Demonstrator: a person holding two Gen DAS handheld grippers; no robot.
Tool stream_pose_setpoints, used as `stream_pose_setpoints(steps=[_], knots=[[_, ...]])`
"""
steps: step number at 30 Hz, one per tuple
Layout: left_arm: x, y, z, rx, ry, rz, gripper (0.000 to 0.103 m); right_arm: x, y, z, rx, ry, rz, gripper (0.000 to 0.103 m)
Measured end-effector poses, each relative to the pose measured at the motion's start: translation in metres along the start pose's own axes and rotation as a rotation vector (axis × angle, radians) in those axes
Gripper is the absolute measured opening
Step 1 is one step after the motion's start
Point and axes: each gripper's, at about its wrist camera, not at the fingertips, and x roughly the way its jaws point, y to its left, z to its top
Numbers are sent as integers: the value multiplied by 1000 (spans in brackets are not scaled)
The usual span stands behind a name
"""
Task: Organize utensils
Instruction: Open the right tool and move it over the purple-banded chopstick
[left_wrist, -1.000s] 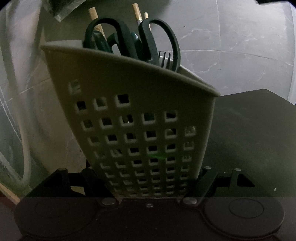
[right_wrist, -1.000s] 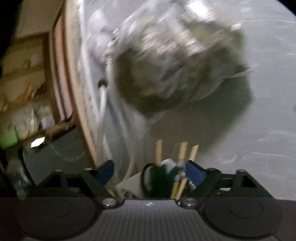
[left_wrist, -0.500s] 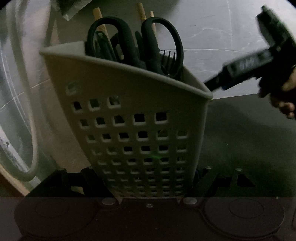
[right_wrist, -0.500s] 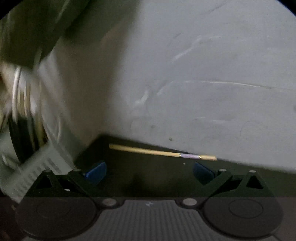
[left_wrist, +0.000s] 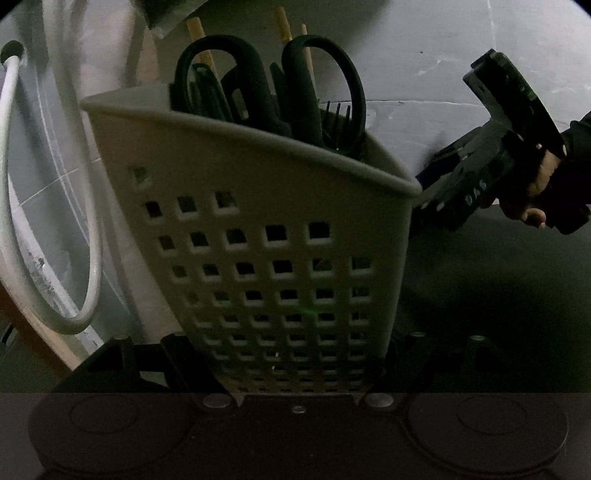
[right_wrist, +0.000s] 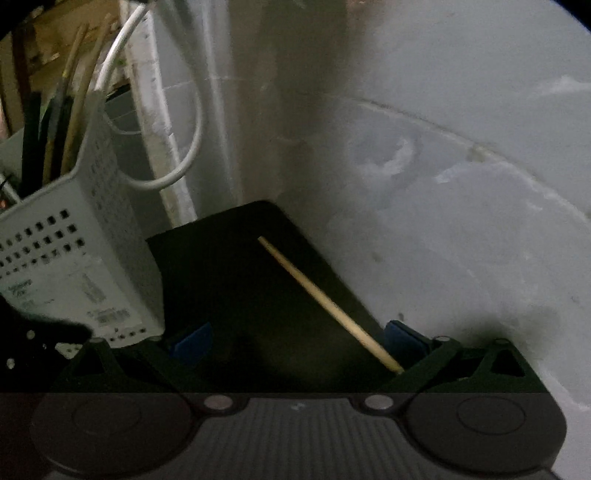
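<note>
A white hose (left_wrist: 55, 258) loops just left of the perforated white caddy (left_wrist: 280, 258). The left claw (left_wrist: 295, 373) brackets the caddy's base; its jaws have just been opening, and whether they press the walls cannot be told. Inside the caddy stand black scissors (left_wrist: 321, 85), a fork (left_wrist: 338, 110) and wooden chopsticks (left_wrist: 195, 31). Right of the caddy, on the dark mat (right_wrist: 236, 295), a lone chopstick (right_wrist: 325, 299) lies between the spread-wide right claw (right_wrist: 299, 339), touching neither pad.

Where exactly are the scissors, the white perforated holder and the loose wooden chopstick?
Black-handled scissors (left_wrist: 321, 85): left wrist view, right handle loop.
White perforated plastic holder (left_wrist: 258, 206): left wrist view, front wall.
Loose wooden chopstick (right_wrist: 325, 299): right wrist view, mid-shaft, lying on the dark mat.
</note>
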Motion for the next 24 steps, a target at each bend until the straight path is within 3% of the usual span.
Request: stream_pose_setpoints(steps=[3, 11, 18, 24], knots=[[-6, -6, -5, -9, 0, 15, 82, 9, 3, -1, -29, 16, 13, 101], [-12, -19, -9, -16, -1, 31, 82, 12, -5, -14, 53, 72, 35, 101], [-13, -26, -9, -5, -3, 28, 82, 9, 2, -1, 3, 18, 12, 102], [-14, -30, -6, -20, -7, 32, 82, 15, 2, -12, 141, -42, -62, 102]])
